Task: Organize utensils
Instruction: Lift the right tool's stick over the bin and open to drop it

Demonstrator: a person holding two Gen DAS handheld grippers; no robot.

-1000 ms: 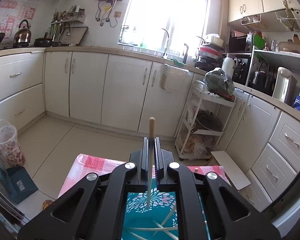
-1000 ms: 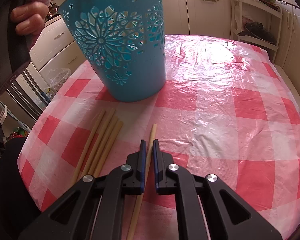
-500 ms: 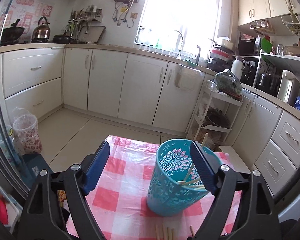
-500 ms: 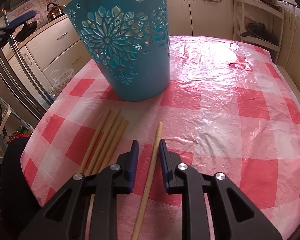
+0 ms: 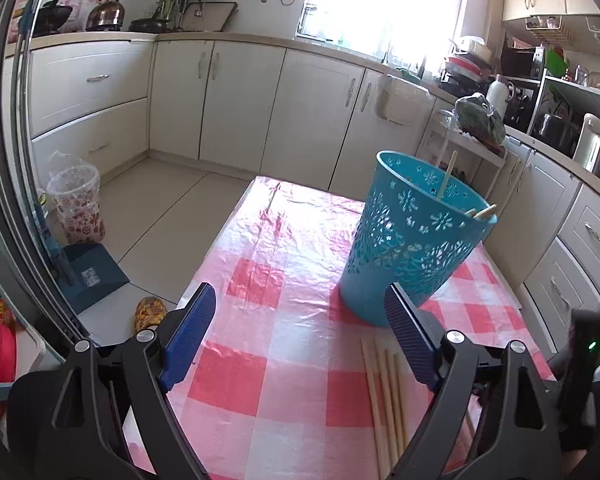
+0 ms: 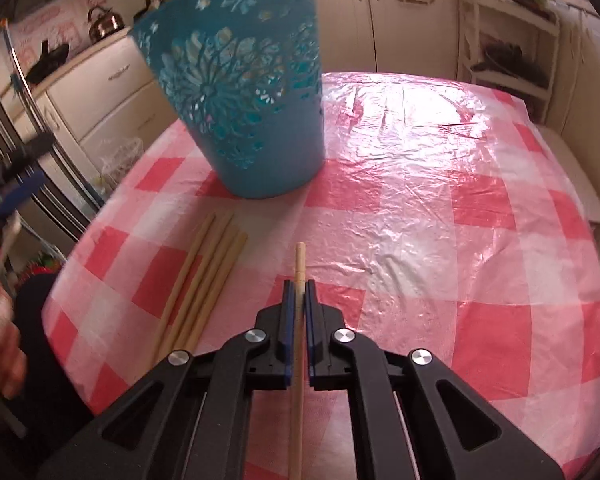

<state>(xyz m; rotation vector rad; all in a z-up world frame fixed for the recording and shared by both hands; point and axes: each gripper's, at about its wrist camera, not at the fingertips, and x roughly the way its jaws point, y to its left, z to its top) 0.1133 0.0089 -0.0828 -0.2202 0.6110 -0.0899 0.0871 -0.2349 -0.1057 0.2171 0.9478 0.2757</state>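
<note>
A teal perforated basket (image 5: 412,240) (image 6: 248,120) stands on the red-checked tablecloth (image 5: 284,264) (image 6: 440,184) with a few chopsticks (image 5: 446,178) leaning inside. Several loose bamboo chopsticks (image 5: 384,396) (image 6: 204,284) lie side by side on the cloth in front of it. My left gripper (image 5: 300,344) is wide open and empty, above the table's near left part. My right gripper (image 6: 299,292) is shut on a single chopstick (image 6: 299,264), which runs straight forward between the pads, right of the loose bundle.
White kitchen cabinets (image 5: 240,92) run along the back and right. A white wire rack (image 6: 512,52) stands beyond the table's far right. A lined bin (image 5: 76,204) and a blue dustpan (image 5: 92,276) sit on the floor at left. The table edge (image 5: 220,248) drops off left.
My left gripper let go of its chopstick into the basket, opened wide and drew back and down. My right gripper opened around the single chopstick, then shut on it.
</note>
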